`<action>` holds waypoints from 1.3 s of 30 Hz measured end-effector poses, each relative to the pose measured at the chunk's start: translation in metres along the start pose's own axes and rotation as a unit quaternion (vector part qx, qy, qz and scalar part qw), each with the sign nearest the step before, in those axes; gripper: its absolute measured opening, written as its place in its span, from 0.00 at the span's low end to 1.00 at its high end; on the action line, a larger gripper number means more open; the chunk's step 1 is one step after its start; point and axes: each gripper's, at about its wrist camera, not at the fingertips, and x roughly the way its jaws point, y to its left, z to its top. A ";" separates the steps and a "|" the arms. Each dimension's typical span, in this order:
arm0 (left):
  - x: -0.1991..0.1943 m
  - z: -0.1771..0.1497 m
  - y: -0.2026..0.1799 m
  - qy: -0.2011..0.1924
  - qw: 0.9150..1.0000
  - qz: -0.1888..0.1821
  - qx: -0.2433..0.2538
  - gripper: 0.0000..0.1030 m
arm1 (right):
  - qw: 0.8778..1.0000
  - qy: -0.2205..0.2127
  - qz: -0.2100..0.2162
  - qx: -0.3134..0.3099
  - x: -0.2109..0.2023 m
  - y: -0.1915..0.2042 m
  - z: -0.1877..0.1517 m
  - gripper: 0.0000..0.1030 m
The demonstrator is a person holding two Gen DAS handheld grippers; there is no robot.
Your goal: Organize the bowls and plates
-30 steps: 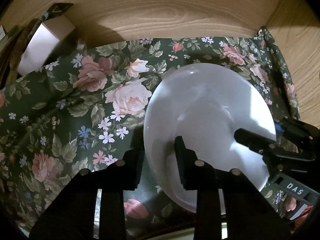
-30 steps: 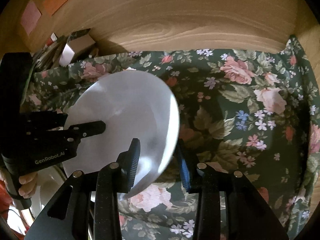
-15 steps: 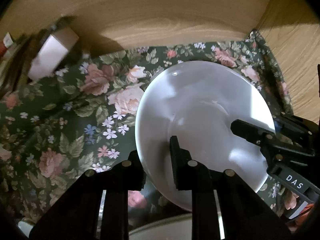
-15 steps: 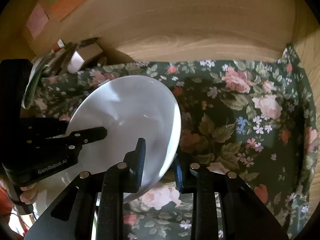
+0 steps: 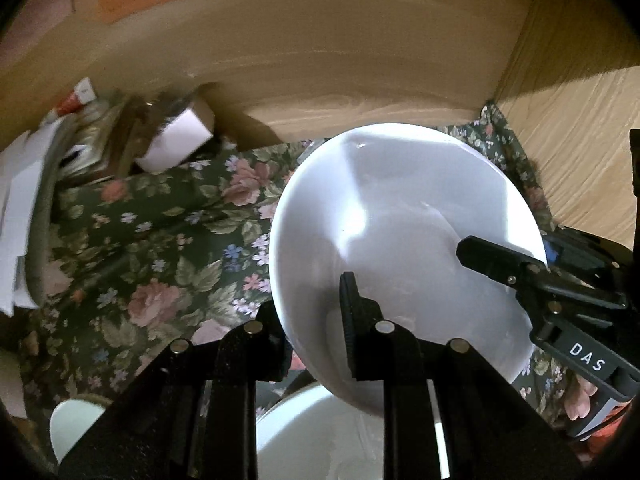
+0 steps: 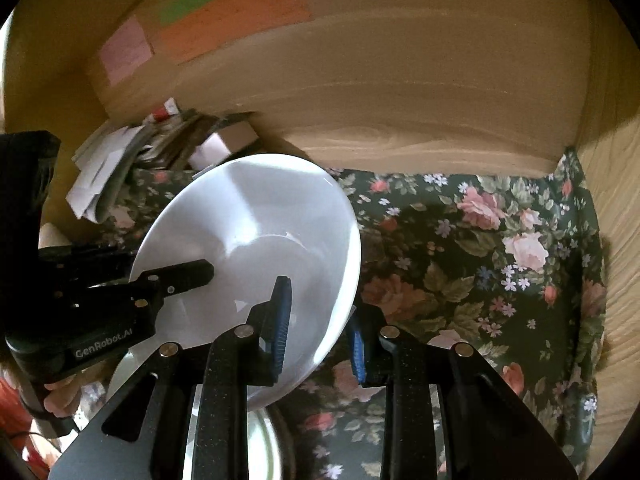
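1. Fingers of the left gripper [image 5: 310, 316] pinch the near-left rim of the white plate [image 5: 404, 248], one finger over the face and one hidden behind, so the load is shared rather than levered from one edge.
2. Plate hangs tilted in the air above the floral cloth [image 5: 160, 264], touching nothing but the fingers; I judge it is being carried between stacks.
3. Below it, at the frame's bottom, lies another white dish [image 5: 320, 440], probably the pile it belongs with. A small cup [image 5: 74, 424] sits far left.
4. Clutter of papers and a box [image 5: 176, 144] fills the back-left corner, which likely explains keeping the plate toward the middle.
5. Right gripper [image 6: 320, 320] clamps the opposite rim [image 6: 340, 308], blue-padded fingers on either side, steadying the tilt.
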 end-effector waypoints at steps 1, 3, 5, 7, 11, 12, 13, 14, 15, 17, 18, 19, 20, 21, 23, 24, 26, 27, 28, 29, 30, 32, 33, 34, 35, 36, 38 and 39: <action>-0.003 -0.001 0.002 -0.002 1.000 0.000 -0.001 0.20 | 1.000 -0.003 0.000 -0.004 -0.003 0.005 0.000 0.23; -0.012 -0.005 0.006 -0.009 1.000 0.003 -0.005 0.20 | 1.000 -0.007 0.000 -0.010 -0.007 0.012 -0.002 0.23; -0.018 -0.010 0.009 -0.014 1.000 0.004 -0.008 0.20 | 1.000 -0.010 0.001 -0.016 -0.011 0.021 -0.003 0.23; -0.027 -0.016 0.015 -0.021 1.000 0.006 -0.011 0.20 | 1.000 -0.012 0.003 -0.022 -0.013 0.029 -0.005 0.23; -0.041 -0.028 0.025 -0.030 0.999 0.014 -0.017 0.20 | 0.999 -0.014 0.011 -0.034 -0.015 0.045 -0.009 0.23; -0.045 -0.031 0.028 -0.032 0.999 0.016 -0.018 0.20 | 0.999 -0.015 0.013 -0.037 -0.015 0.049 -0.010 0.23; -0.049 -0.034 0.031 -0.034 0.999 0.018 -0.020 0.20 | 0.999 -0.015 0.016 -0.040 -0.015 0.054 -0.011 0.23; -0.054 -0.038 0.036 -0.038 0.999 0.021 -0.023 0.20 | 0.999 -0.015 0.019 -0.043 -0.015 0.058 -0.013 0.23; -0.057 -0.041 0.039 -0.040 0.999 0.024 -0.025 0.20 | 0.999 -0.015 0.022 -0.044 -0.015 0.062 -0.014 0.23; -0.065 -0.047 0.047 -0.044 0.998 0.029 -0.030 0.20 | 0.998 -0.015 0.029 -0.050 -0.015 0.072 -0.015 0.23; -0.068 -0.050 0.051 -0.045 0.998 0.031 -0.033 0.20 | 0.998 -0.015 0.032 -0.053 -0.015 0.076 -0.016 0.23; -0.071 -0.054 0.054 -0.046 0.998 0.032 -0.036 0.20 | 0.998 -0.015 0.035 -0.056 -0.014 0.081 -0.017 0.23; -0.074 -0.058 0.057 -0.048 0.998 0.034 -0.038 0.20 | 0.997 -0.015 0.038 -0.060 -0.014 0.087 -0.018 0.23; -0.077 -0.061 0.060 -0.050 0.997 0.037 -0.041 0.20 | 0.997 -0.015 0.040 -0.062 -0.013 0.090 -0.019 0.23; -0.082 -0.069 0.068 -0.052 0.997 0.041 -0.046 0.20 | 0.996 -0.014 0.046 -0.069 -0.012 0.100 -0.021 0.23; -0.085 -0.073 0.072 -0.053 0.996 0.043 -0.049 0.20 | 0.996 -0.013 0.048 -0.071 -0.011 0.105 -0.022 0.23; -0.090 -0.080 0.081 -0.055 0.996 0.047 -0.055 0.20 | 0.996 -0.012 0.055 -0.076 -0.009 0.114 -0.023 0.23; -0.092 -0.083 0.083 -0.056 0.996 0.048 -0.057 0.20 | 0.995 -0.012 0.057 -0.078 -0.008 0.118 -0.024 0.23; -0.094 -0.086 0.088 -0.057 0.995 0.051 -0.061 0.20 | 0.995 -0.011 0.060 -0.081 -0.007 0.123 -0.025 0.23; -0.096 -0.089 0.091 -0.058 0.995 0.053 -0.064 0.20 | 0.994 -0.010 0.063 -0.084 -0.005 0.128 -0.026 0.23; -0.097 -0.092 0.094 -0.058 0.995 0.055 -0.067 0.20 | 0.994 -0.009 0.065 -0.086 -0.004 0.131 -0.026 0.23; -0.100 -0.098 0.101 -0.059 0.994 0.058 -0.072 0.20 | 0.993 -0.007 0.072 -0.090 -0.001 0.139 -0.027 0.23; -0.102 -0.102 0.106 -0.060 0.994 0.060 -0.076 0.20 | 0.993 -0.005 0.074 -0.092 0.000 0.143 -0.027 0.23; -0.104 -0.105 0.109 -0.060 0.993 0.062 -0.079 0.20 | 0.993 -0.004 0.076 -0.095 0.002 0.147 -0.028 0.23; -0.106 -0.109 0.114 -0.061 0.993 0.063 -0.082 0.20 | 0.992 -0.003 0.079 -0.098 0.004 0.151 -0.029 0.23; -0.107 -0.111 0.117 -0.061 0.992 0.064 -0.085 0.20 | 0.992 -0.002 0.081 -0.100 0.005 0.155 -0.030 0.23; -0.110 -0.118 0.125 -0.060 0.992 0.067 -0.093 0.20 | 0.991 0.002 0.086 -0.105 0.008 0.163 -0.031 0.23; -0.110 -0.120 0.128 -0.059 0.991 0.068 -0.096 0.20 | 0.990 0.004 0.088 -0.107 0.009 0.167 -0.032 0.23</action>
